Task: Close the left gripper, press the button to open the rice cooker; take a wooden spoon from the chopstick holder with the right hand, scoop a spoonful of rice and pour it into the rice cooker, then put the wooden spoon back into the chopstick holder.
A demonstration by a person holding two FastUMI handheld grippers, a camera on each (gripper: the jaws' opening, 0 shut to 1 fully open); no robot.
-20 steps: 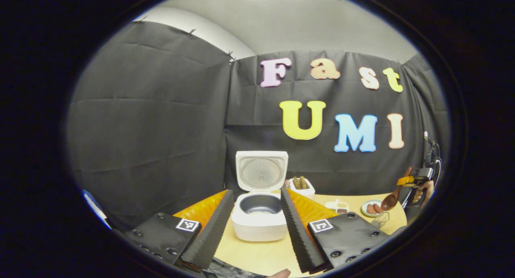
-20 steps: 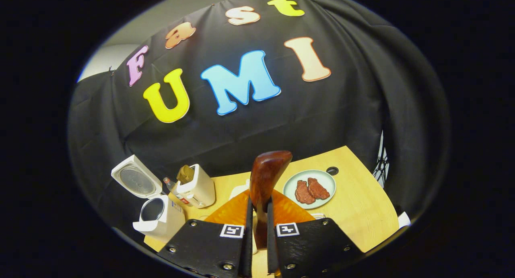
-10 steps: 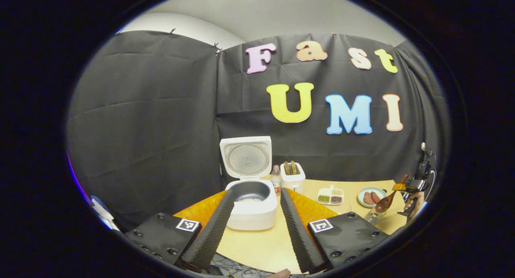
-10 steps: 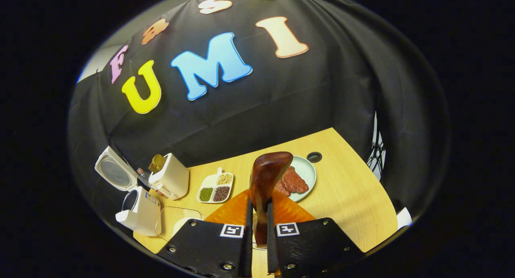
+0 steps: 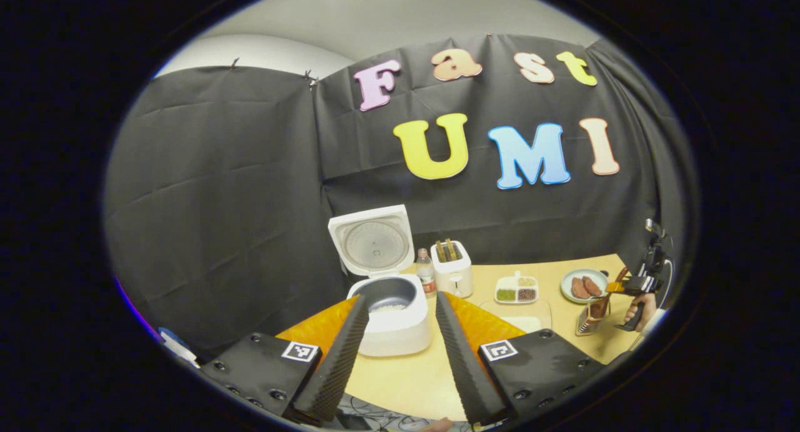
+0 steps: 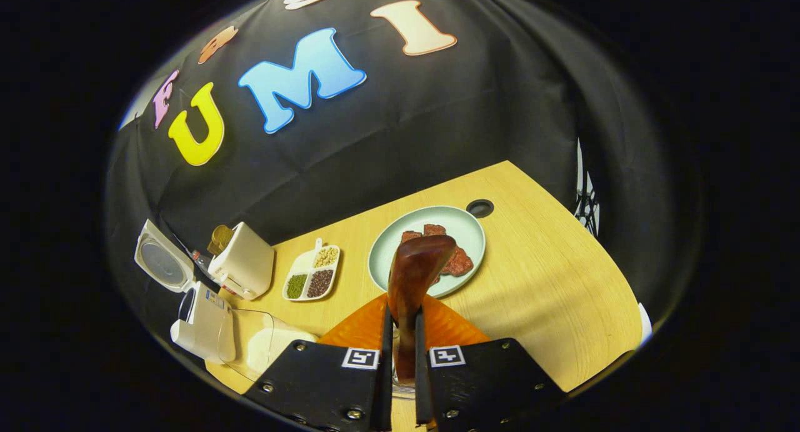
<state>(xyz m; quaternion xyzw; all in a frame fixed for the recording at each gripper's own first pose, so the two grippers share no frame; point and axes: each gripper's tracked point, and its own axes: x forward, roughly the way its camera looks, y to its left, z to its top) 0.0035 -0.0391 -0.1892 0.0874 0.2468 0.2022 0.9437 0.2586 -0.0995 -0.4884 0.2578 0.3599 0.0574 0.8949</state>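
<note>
Clamped together on the wooden spoon (image 6: 415, 269) at the right gripper (image 6: 400, 357), both fingers pressing its shaft, broad end poking forward over the plate (image 6: 390, 244) of meat (image 6: 459, 260). Spread wide apart at the left gripper (image 5: 397, 351), holding nothing, hanging near the table's (image 5: 412, 376) front edge and framing the rice cooker (image 5: 397, 329).

Seen from the left gripper view: spoon held low at the far right of the table, its lower end at or just inside the wire chopstick holder (image 5: 587, 324), a hand (image 5: 639, 307) around the right gripper's grip. Cannot tell whether touching the holder's bottom yet.

Judged progress:
- Button step done: lid (image 5: 372, 241) standing upright, pot open.
- Scoop and pour seemingly done: pale rice (image 5: 390, 307) lying in the pot; nothing visible on the spoon.
- Left to do: seat the spoon in the holder, open the right fingers, pull away.

Round about: clear tub of rice (image 5: 519, 316) just right of the cooker; small bottle (image 5: 426, 276) and white toaster (image 5: 453, 272) behind; divided dish of beans (image 5: 516, 289) between toaster and plate, all well apart from the holder.

Main risk at this stage, as a guess: tipping the light wire holder if released with the spoon leaning.
</note>
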